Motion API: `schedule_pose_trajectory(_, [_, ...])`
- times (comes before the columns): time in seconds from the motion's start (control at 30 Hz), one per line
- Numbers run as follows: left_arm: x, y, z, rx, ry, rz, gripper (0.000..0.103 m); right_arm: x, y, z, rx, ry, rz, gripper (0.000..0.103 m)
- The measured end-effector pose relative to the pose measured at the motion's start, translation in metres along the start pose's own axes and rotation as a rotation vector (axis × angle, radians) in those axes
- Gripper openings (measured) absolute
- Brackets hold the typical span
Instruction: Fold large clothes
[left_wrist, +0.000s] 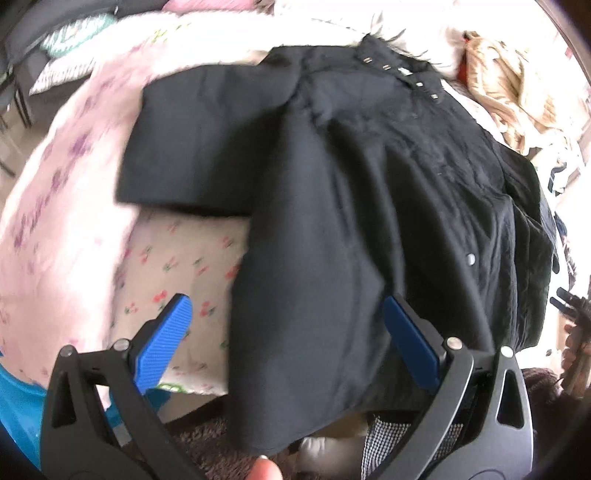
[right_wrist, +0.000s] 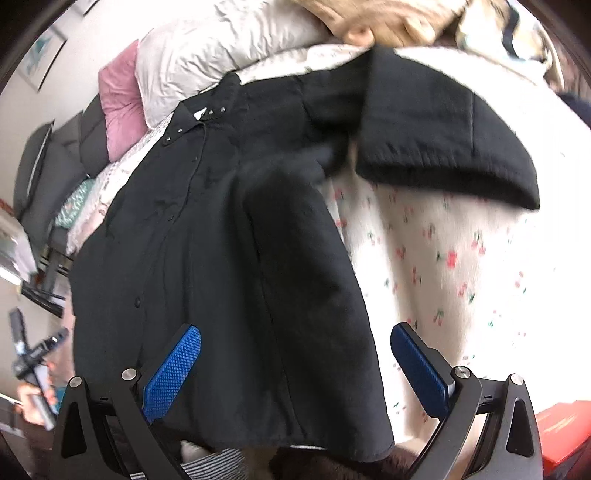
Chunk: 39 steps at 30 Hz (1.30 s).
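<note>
A: Where is the black coat (left_wrist: 369, 206) lying?

B: It is spread flat on the bed, on a cherry-print sheet (left_wrist: 184, 266), with its hem hanging over the near edge of the bed. Its snap-studded collar (left_wrist: 399, 70) points away, toward the far side.

A: Start at the coat's left. What is there?

B: In the left wrist view a short, wide sleeve (left_wrist: 199, 147) sticks out to the left of the coat's body, resting partly on a pink flowered blanket (left_wrist: 66, 192). The left gripper (left_wrist: 284, 332) hovers just above the coat's lower left edge. Its jaws stand wide apart, with nothing between them but cloth below.

A: And the middle of the coat?

B: A row of snaps runs down the front; one round snap (left_wrist: 471, 259) shows clearly. The fabric is wrinkled there.

A: And to the right of the coat?

B: In the right wrist view the other sleeve (right_wrist: 443, 147) lies out to the right across the sheet. The right gripper (right_wrist: 295, 354) hangs over the coat's lower right part, jaws also wide apart and gripping nothing. Beyond the collar lie a pink pillow (right_wrist: 122, 107) and a pale crumpled quilt (right_wrist: 221, 40).
</note>
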<state>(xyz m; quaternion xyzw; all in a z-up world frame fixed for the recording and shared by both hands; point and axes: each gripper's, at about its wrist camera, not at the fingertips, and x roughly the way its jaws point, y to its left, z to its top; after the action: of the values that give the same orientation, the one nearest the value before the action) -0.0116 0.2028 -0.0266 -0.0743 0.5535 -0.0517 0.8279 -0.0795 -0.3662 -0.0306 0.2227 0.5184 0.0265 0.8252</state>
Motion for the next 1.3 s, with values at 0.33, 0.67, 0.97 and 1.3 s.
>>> schedule_pose_trajectory(0.33, [0.06, 0.024, -0.033, -0.108, 0.229, -0.252, 0.051, 0.06, -0.032, -0.004, 0.194, 0.192, 0.141, 0.036])
schedule_pose_trajectory(0.67, [-0.046, -0.012, -0.031, -0.041, 0.041, -0.528, 0.008, -0.069, 0.027, -0.002, 0.014, -0.062, 0.286, 0.005])
schedule_pose_trajectory(0.97, [0.003, -0.018, -0.072, 0.17, 0.241, -0.117, 0.011, -0.044, 0.013, -0.018, -0.059, 0.108, -0.146, 0.008])
schedule_pose_trajectory(1.3, [-0.048, 0.015, -0.029, 0.241, -0.051, -0.002, 0.081, -0.092, 0.063, -0.003, -0.221, -0.054, -0.322, 0.031])
